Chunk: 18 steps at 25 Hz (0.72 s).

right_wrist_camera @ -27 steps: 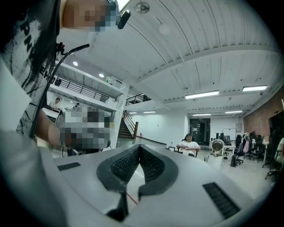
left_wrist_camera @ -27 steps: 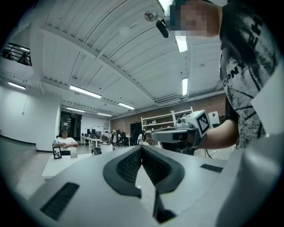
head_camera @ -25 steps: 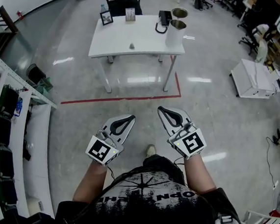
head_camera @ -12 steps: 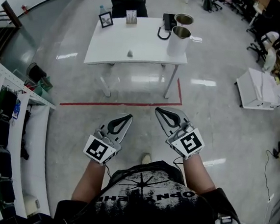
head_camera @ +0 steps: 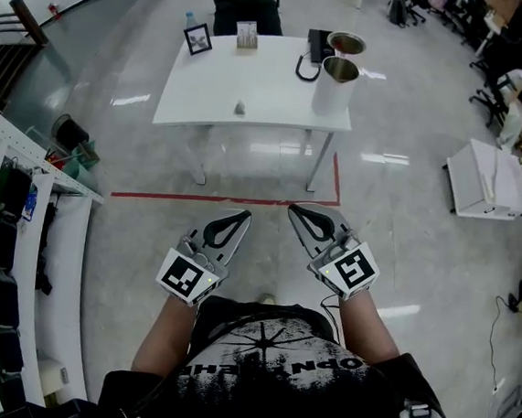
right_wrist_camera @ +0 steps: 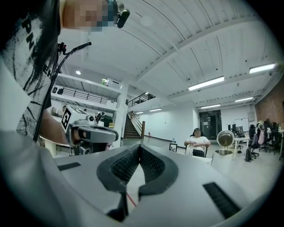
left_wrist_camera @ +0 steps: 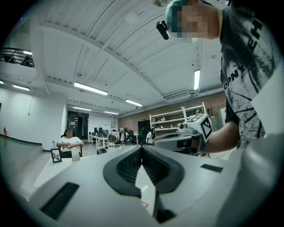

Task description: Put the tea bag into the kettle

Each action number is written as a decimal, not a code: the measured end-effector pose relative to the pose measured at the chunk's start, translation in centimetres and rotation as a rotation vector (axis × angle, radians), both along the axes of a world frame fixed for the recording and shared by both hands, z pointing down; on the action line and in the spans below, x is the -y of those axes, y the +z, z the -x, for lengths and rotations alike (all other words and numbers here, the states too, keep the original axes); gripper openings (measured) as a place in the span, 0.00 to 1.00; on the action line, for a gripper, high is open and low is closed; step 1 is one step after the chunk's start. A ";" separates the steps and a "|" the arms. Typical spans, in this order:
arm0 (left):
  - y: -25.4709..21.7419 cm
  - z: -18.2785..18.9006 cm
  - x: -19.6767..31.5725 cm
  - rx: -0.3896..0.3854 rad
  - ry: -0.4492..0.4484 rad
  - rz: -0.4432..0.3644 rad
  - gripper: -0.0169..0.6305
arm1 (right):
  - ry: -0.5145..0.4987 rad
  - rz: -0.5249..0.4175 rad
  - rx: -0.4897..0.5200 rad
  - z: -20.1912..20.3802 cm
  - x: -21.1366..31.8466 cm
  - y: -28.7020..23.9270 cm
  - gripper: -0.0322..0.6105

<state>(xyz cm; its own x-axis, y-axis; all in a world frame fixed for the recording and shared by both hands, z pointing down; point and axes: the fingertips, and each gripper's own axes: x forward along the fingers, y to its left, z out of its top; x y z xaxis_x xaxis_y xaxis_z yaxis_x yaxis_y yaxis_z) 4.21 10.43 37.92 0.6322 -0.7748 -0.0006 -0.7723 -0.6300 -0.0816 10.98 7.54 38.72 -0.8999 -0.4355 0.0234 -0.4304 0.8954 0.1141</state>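
- White desk is well ahead; the tea bag lies mid-top, apart from both grippers.
- Left gripper: jaws pressed together, empty; best spread them on nearing the bag.
- Right gripper: likewise closed, empty.
- Kettle stands open-mouthed at the desk's right edge; step closer first.

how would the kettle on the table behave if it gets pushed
The kettle is tall and narrow with its top open, so a high push would probably tip it. It stands near the table corner, so a slide could send it off.
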 end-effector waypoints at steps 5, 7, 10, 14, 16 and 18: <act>-0.2 0.1 1.2 0.009 -0.003 -0.011 0.05 | -0.011 -0.008 0.014 0.1 0.9 -0.5 0.06; -0.3 0.3 1.7 0.015 -0.018 -0.001 0.05 | -0.013 -0.014 0.008 0.0 1.2 -0.5 0.06; -0.1 0.2 2.1 0.008 -0.002 -0.014 0.04 | -0.002 -0.012 0.005 -0.1 1.8 -0.4 0.06; 0.4 0.6 3.2 -0.006 0.018 -0.008 0.05 | 0.013 -0.008 -0.006 0.3 2.9 0.0 0.06; 0.7 1.0 4.2 -0.018 0.027 -0.005 0.05 | 0.023 -0.003 -0.026 0.6 3.7 0.5 0.06; 0.9 1.3 5.4 -0.028 0.037 -0.006 0.05 | 0.029 -0.006 -0.039 0.9 4.7 0.7 0.06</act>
